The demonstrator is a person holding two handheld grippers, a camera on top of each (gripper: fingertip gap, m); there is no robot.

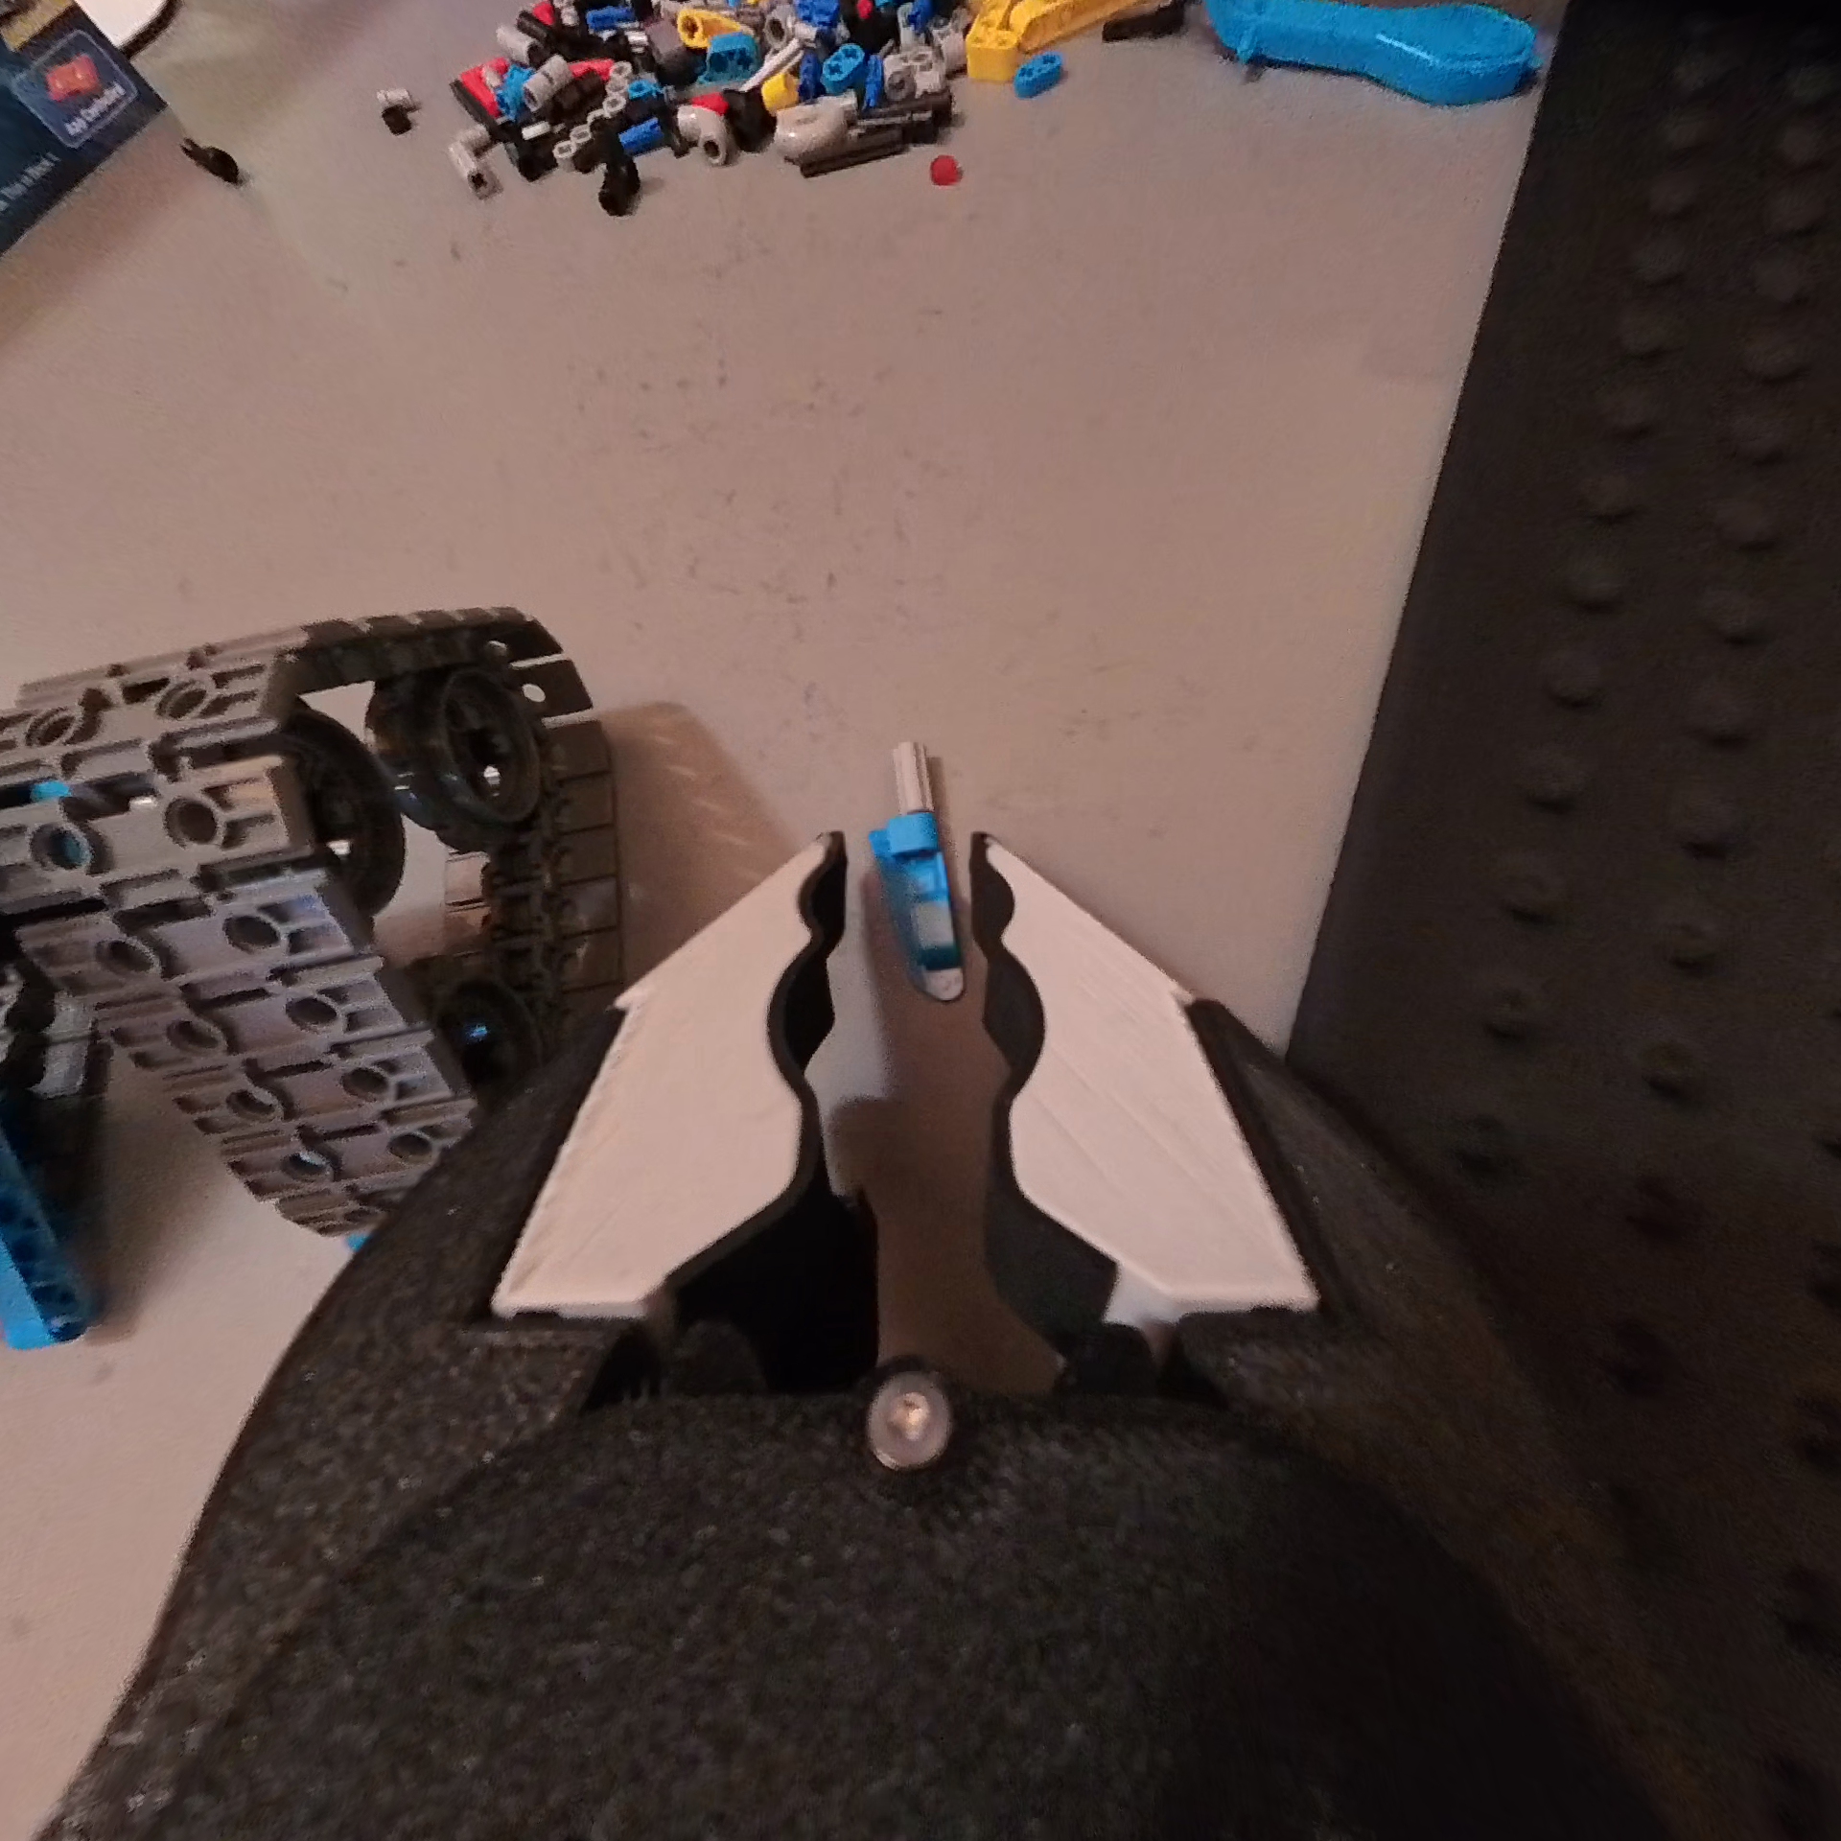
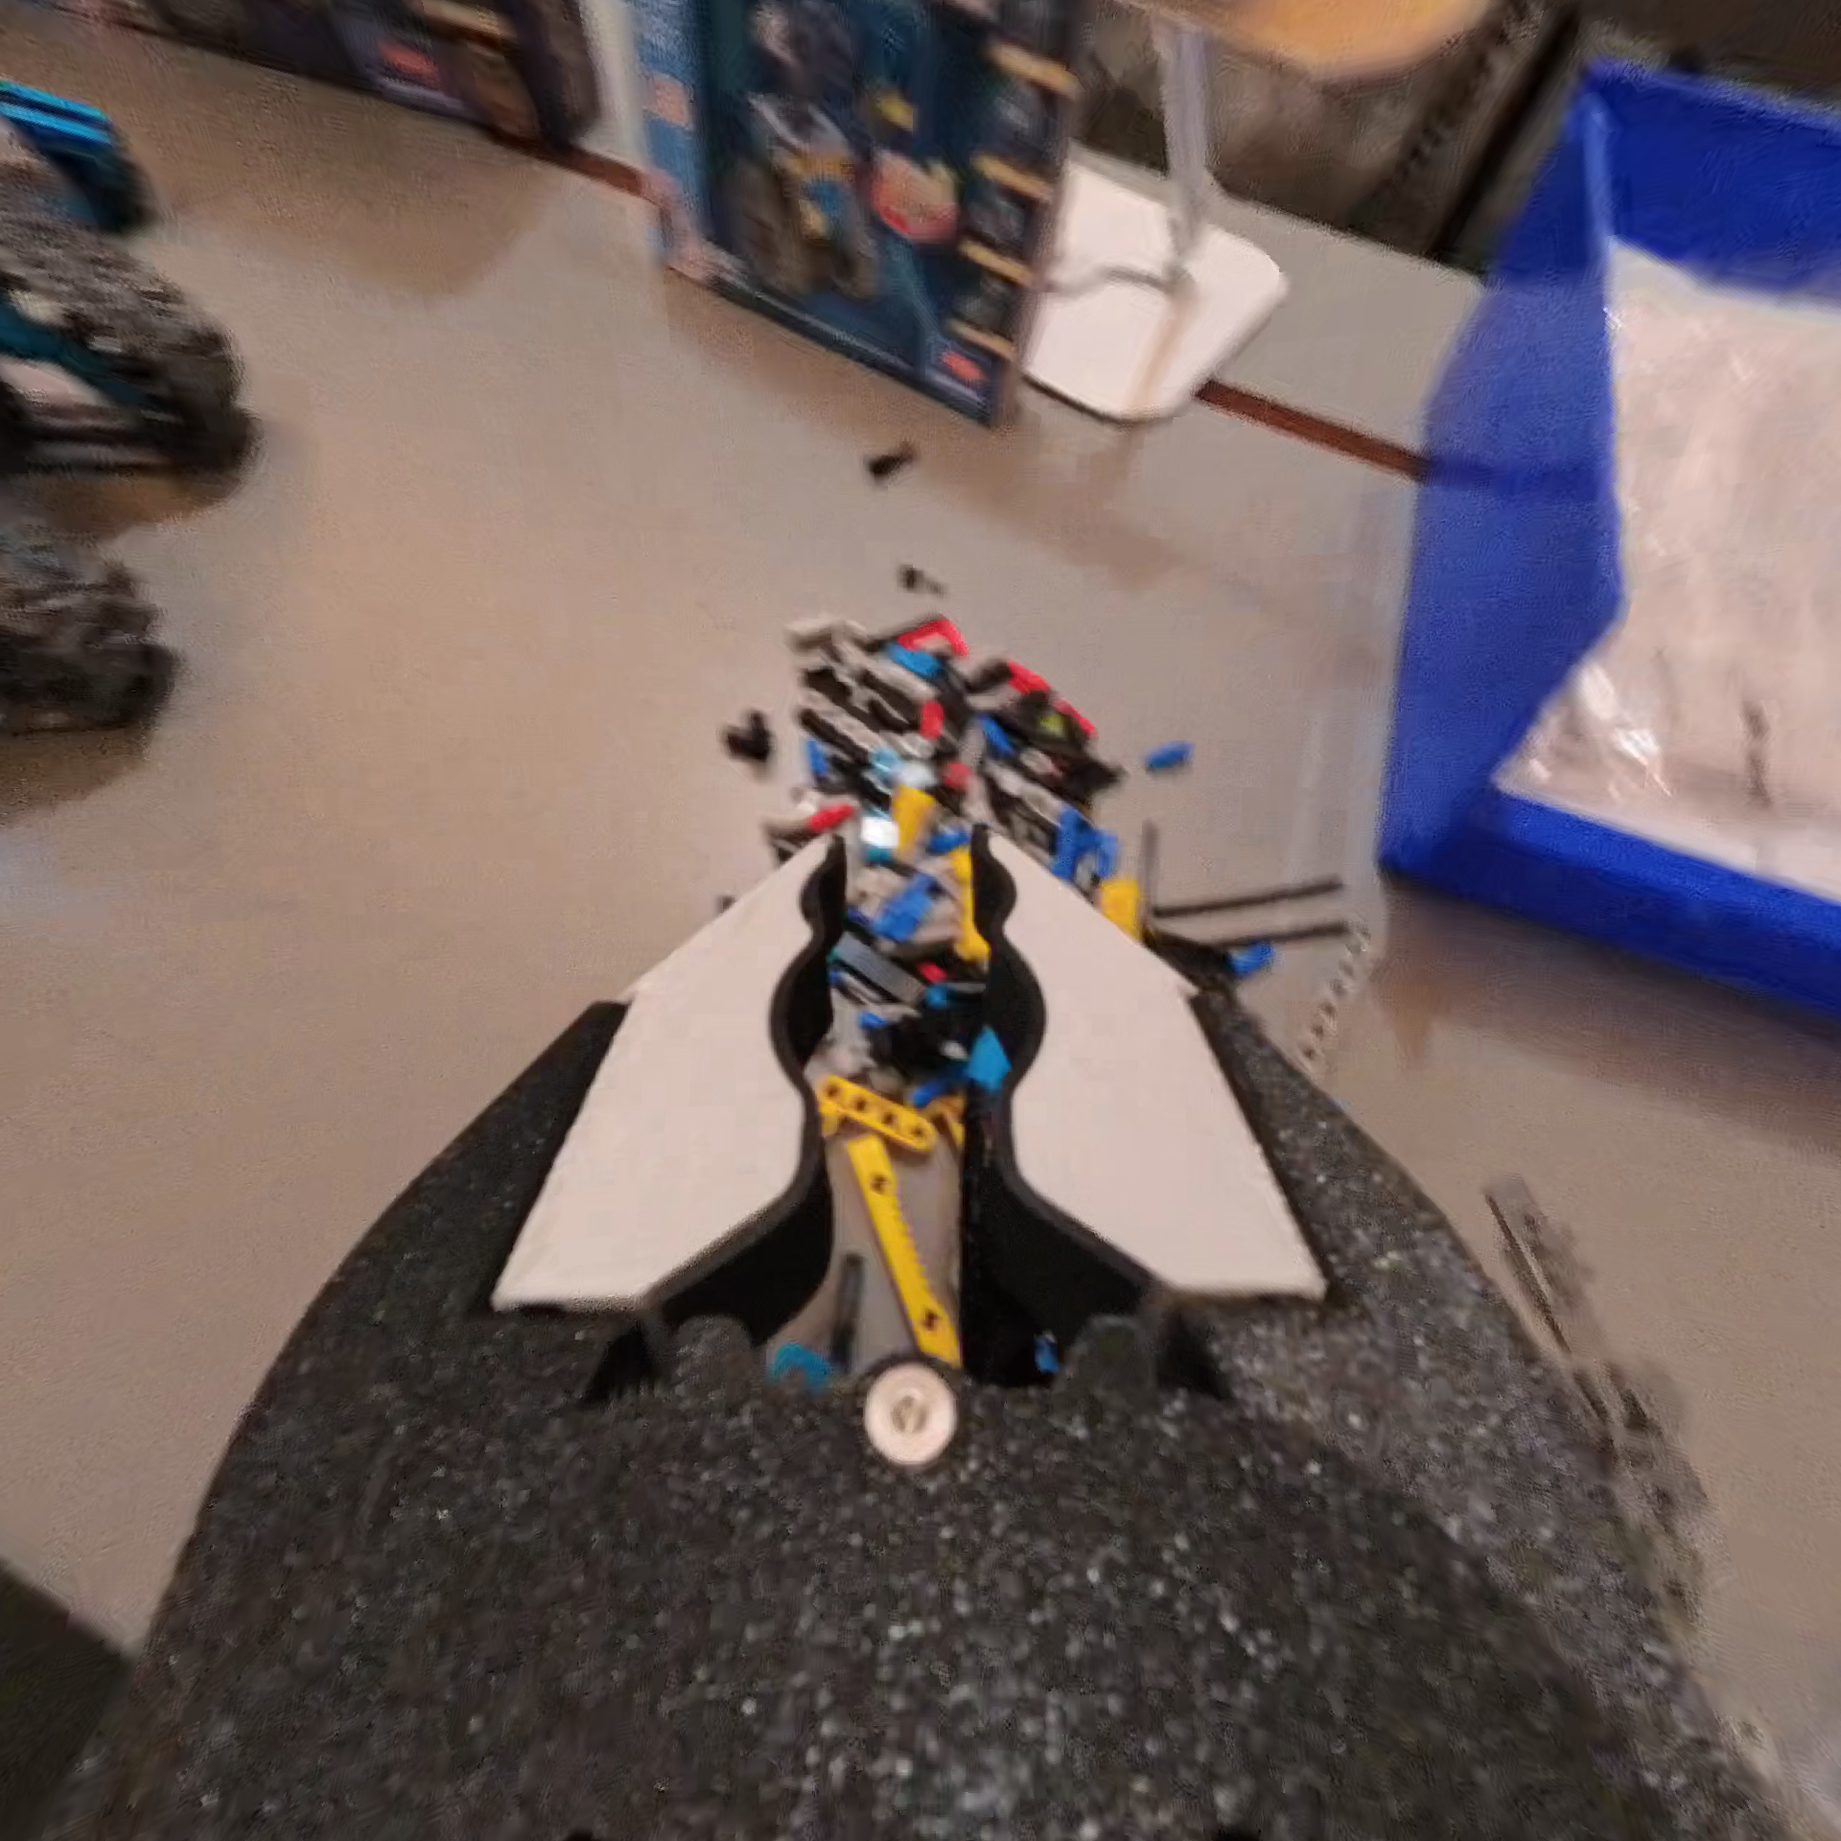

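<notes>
My left gripper [image 1: 909,847] sits low over the beige table, its jaws slightly apart. A small blue connector with a grey pin [image 1: 917,897] lies between the fingertips, with a thin gap on each side. A grey and black tracked vehicle model [image 1: 249,897] stands just to its left. My right gripper [image 2: 909,847] is open to about the same width and empty. It hovers over a pile of small building pieces [image 2: 946,737] in black, blue, red and yellow. A yellow holed beam [image 2: 887,1185] shows between its fingers. The right wrist view is blurred.
A dark studded panel [image 1: 1644,697] fills the right edge of the left view. The pile [image 1: 717,80] and a blue curved part [image 1: 1395,50] lie far off. A blue bin [image 2: 1514,498], a printed box [image 2: 847,199], a white stand [image 2: 1146,299] and black axles [image 2: 1245,902] surround the right gripper. About 30 cm separates my left fingertips from my right.
</notes>
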